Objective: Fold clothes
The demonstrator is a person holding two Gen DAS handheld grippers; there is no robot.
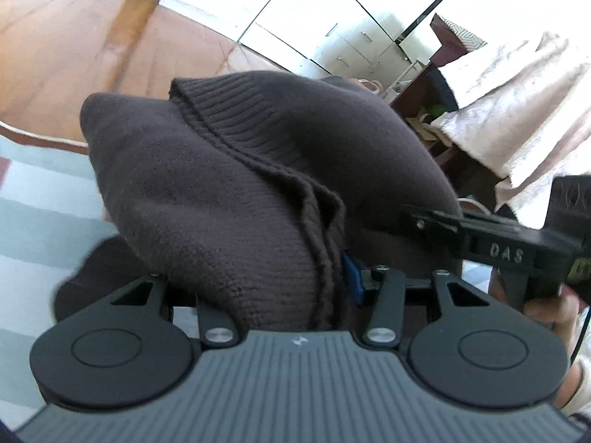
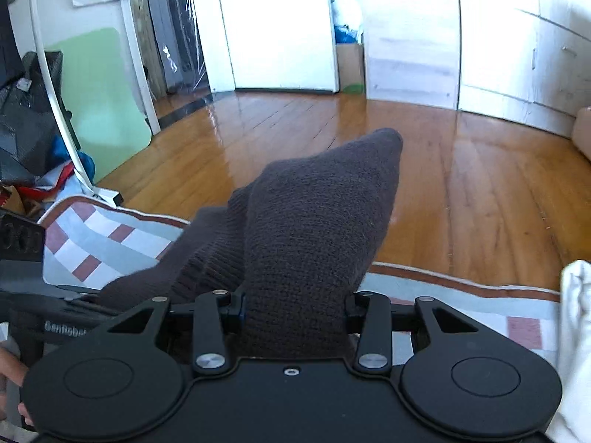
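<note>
Dark brown knit fills the middle of both wrist views: a sweater [image 1: 236,170], with its ribbed band [image 1: 243,118] running from about eleven o'clock down toward the centre of the left view, is lifted above a checked cloth [image 1: 33,199] of grey, white and brick-red squares. The left hand-held gripper [image 1: 284,288] is pinching a bunched fold of the sweater, the fabric rising straight out from between its fingers and hiding the tips. At three o'clock in that view the right hand-held gripper [image 1: 424,217] reaches in sideways, its fingers against the same knit, with a hand [image 1: 550,310] holding its body. In the right wrist view the right hand-held gripper [image 2: 295,310] is closed on a thick wad of the sweater [image 2: 317,221], which stands up to a blunt peak at twelve o'clock; part of the left tool shows at nine o'clock. Beyond the cloth's brown-trimmed edge lies a glossy wooden floor [image 2: 480,192], with white cabinets [image 2: 524,55] at two o'clock and a white fabric [image 2: 576,332] at four o'clock.
</note>
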